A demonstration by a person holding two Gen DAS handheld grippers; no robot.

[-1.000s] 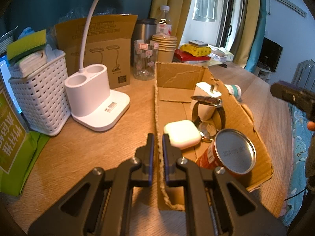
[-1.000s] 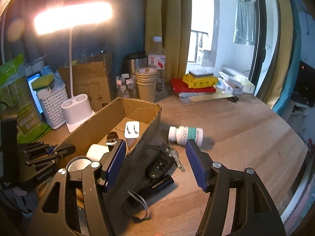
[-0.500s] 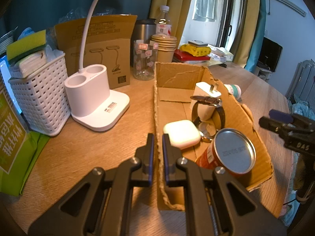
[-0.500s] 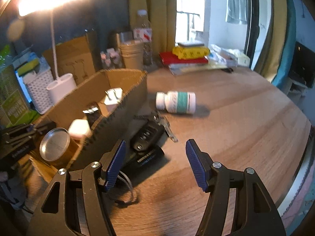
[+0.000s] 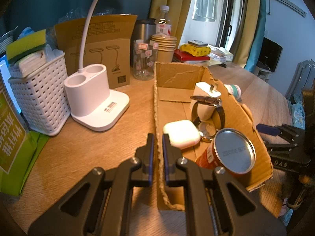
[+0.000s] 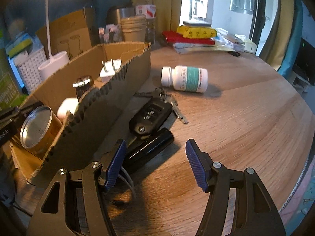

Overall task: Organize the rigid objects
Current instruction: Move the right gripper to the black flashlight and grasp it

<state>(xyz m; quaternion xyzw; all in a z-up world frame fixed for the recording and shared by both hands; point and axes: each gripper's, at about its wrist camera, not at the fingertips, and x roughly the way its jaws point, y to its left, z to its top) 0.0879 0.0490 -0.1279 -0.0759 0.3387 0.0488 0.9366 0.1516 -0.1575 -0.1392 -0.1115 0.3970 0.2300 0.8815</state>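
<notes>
Cardboard box [image 5: 177, 74]: brown, open-topped, torn rim, running from the centre to the lower right of the left wrist view; in the right wrist view it fills the left half.
Left gripper [image 5: 157, 143]: bottom centre of its view, jaws drawn narrow, pinching the box's near left wall between the blue pads.
Right gripper [image 6: 155, 157]: bottom centre of its view, jaws standing wide with nothing between the pads; tilted down over the table just beside the black cylinder.
Black cylinder [image 6: 151, 147]: lying on the wood, centre-low in the right wrist view, just ahead of the left blue pad, touching the car key.
Car key [image 6: 150, 116]: black fob with metal keys on a ring, centre of the frame, just outside the box's wall.
Pill bottle [image 6: 185, 78]: white with a teal label, on its side, upper centre, apart from the keys.
Inside the box: metal-lidded can [image 5: 234, 153], white earbud case [image 5: 181, 131], wristwatch [image 5: 208, 106], white plug adapter [image 5: 206, 90].
Table [image 6: 246, 118]: wood grain, round edge at right.
Lamp base [image 5: 94, 98]: white, left of the box.
Woven basket [image 5: 39, 98]: white, far left.
</notes>
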